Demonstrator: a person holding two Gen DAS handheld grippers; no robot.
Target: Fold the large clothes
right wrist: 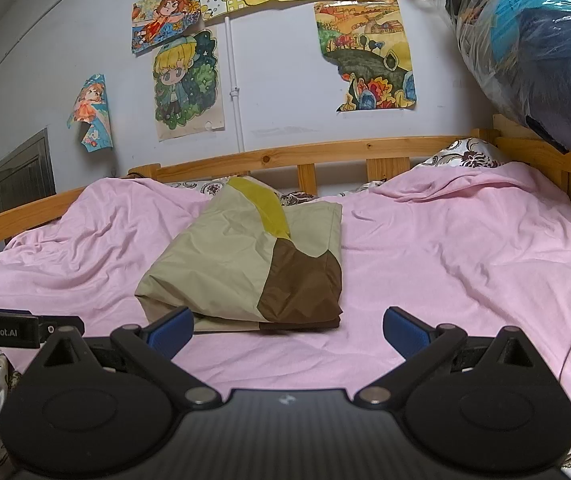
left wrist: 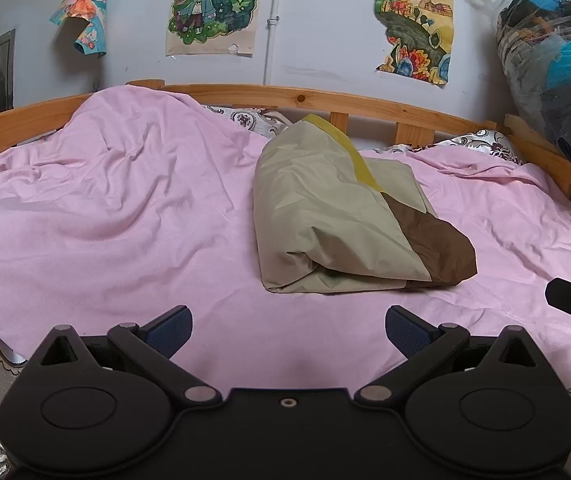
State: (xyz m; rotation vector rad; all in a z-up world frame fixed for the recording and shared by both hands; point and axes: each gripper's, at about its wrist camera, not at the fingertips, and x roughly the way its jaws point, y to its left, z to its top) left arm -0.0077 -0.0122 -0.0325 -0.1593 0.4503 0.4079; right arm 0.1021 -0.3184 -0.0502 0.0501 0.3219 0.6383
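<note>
Folded garment [left wrist: 345, 216], a khaki, brown and yellow colour-block piece, lies as a compact bundle on the pink sheet [left wrist: 125, 220] near the middle of the bed, its far end close to the wooden rail [left wrist: 245, 92]. Folding appears essentially complete; at most a final tidying or placement remains. Left gripper [left wrist: 288, 330] and right gripper [right wrist: 287, 330] are both spread wide and empty, near the sheet's near edge, apart from the bundle. The left view shows the bundle's rolled near-left edge and the right gripper's tip at far right; the right view shows the brown panel more fully, more of the wall drawings [right wrist: 189, 84], and the left gripper's labelled body at left.
</note>
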